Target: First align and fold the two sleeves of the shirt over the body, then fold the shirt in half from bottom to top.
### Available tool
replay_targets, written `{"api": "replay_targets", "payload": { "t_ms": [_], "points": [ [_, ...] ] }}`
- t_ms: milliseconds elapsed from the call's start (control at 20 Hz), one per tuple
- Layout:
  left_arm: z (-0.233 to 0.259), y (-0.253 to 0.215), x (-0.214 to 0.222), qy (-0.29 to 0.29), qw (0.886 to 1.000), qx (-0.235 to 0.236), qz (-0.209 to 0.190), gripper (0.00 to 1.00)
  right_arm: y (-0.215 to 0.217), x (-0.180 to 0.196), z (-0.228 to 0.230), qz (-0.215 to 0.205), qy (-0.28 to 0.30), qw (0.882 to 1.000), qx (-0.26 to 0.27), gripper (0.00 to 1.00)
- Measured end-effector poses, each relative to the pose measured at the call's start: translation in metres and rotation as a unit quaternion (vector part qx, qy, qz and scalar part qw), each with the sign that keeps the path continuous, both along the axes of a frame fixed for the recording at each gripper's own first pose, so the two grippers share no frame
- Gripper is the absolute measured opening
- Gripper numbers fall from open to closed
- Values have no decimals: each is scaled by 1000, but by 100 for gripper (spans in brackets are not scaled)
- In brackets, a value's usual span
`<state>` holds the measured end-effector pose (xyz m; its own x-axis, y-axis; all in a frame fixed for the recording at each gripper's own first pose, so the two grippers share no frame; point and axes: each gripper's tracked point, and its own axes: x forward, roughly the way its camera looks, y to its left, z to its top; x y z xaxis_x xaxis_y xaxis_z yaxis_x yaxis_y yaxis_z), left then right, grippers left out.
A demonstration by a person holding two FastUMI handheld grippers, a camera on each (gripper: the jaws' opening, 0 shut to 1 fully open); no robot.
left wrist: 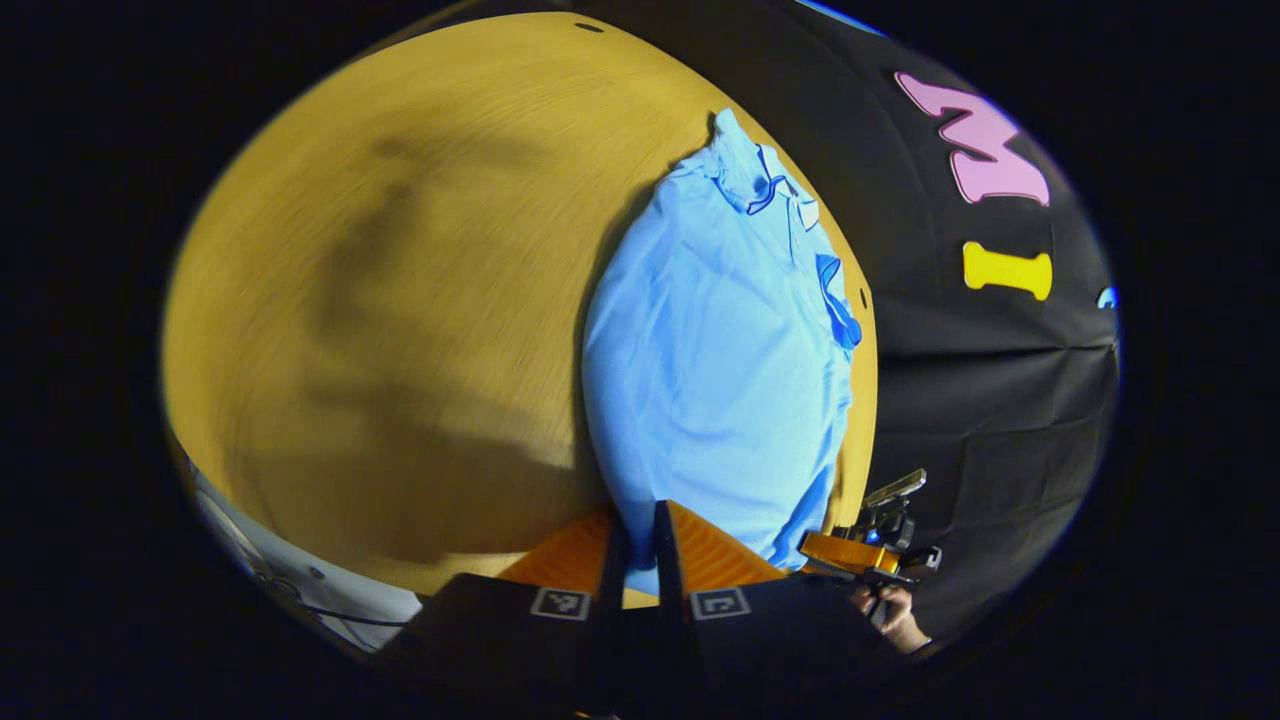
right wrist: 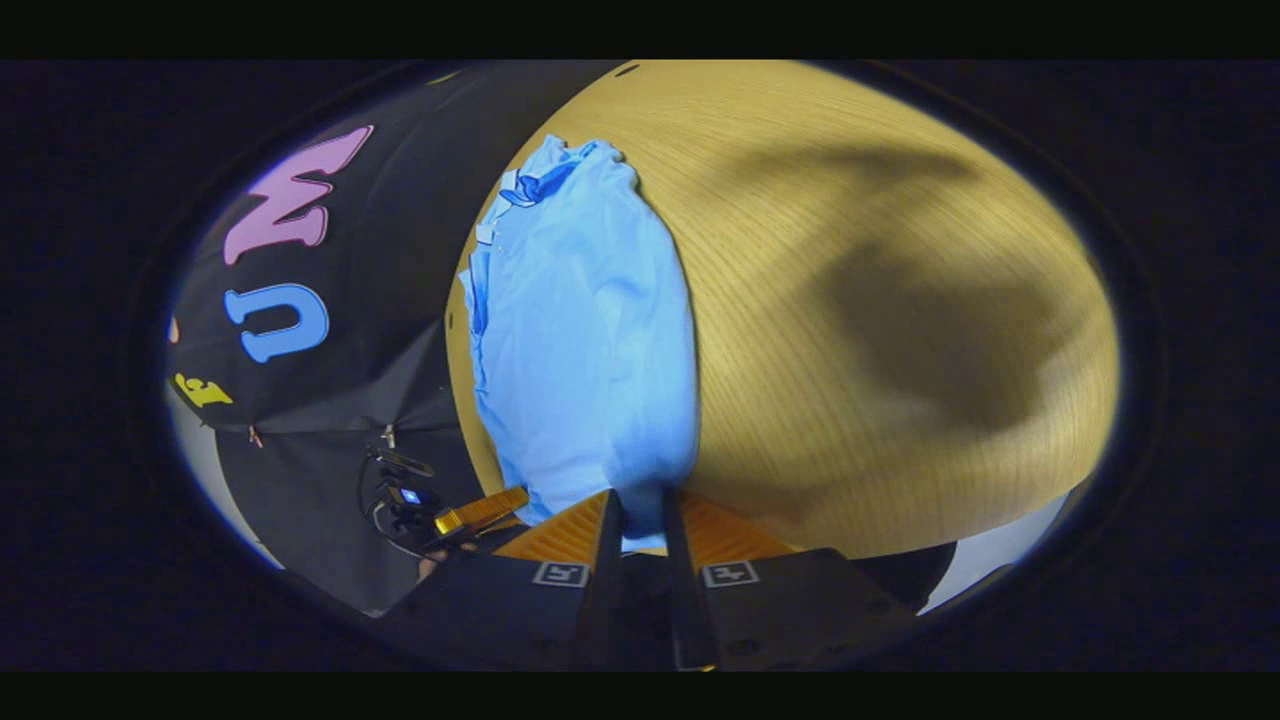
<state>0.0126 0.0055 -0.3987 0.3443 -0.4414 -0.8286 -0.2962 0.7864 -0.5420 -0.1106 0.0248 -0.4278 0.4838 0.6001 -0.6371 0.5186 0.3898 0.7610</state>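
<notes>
Between the fingers of the left gripper (left wrist: 640,560) a strip of pale blue cloth is pinched: the hem end of the shirt (left wrist: 715,370), with both fingers drawn close on it. In the right gripper view the right gripper (right wrist: 640,535) is the same, its fingers closed on the hem at the other corner. Each view also catches the other gripper (left wrist: 865,550) farther off at the shirt's edge, with a hand (left wrist: 895,615) under it.

Outward from the fingers, the shirt runs away lengthwise across the wooden worktop (left wrist: 400,300), collar (left wrist: 755,180) at the far end. Its sides look narrow and straight, with a sleeve cuff (left wrist: 838,310) lying over the body, so the sleeve folds seem done (the second sleeve cannot be made out clearly).

The step in hand, as I judge it, is the bottom-to-top fold, with the hem gripped at both corners. The next move calls for lifting both corners together, carrying them level toward the collar, and laying the hem down square on the shoulders before letting go.
</notes>
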Motion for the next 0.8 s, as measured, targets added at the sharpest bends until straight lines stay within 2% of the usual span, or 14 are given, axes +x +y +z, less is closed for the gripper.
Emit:
{"api": "replay_targets", "payload": {
  "t_ms": [50,100,150,250,300,350,450,650,800],
  "points": [
    [3,2,1,-5,1000,5,-6,11,-1,0,0,-3,-1,1000,4,14],
    [4,2,4,-16,1000,15,-12,11,7,2,-6,-5,-4,1000,-1,13],
    [3,1,4,-20,999,28,-28,6,-1,1,-1,-4,-5,1000,-5,12],
    [5,-1,2,-33,995,59,-69,6,0,0,0,7,-15,1000,-14,12],
    [5,-1,4,-37,993,75,-83,6,0,0,1,14,-20,999,-20,7],
    [3,0,6,-38,991,86,-91,6,0,2,2,18,-31,999,-27,7],
    [9,-1,8,-46,990,90,-94,6,0,4,6,34,-60,997,-44,7],
    [34,-1,22,-84,989,81,-88,6,1,14,33,38,-120,991,-38,7],
    [55,-1,38,-125,982,92,-104,6,-7,30,45,39,-160,984,-61,7]
  ]
}}
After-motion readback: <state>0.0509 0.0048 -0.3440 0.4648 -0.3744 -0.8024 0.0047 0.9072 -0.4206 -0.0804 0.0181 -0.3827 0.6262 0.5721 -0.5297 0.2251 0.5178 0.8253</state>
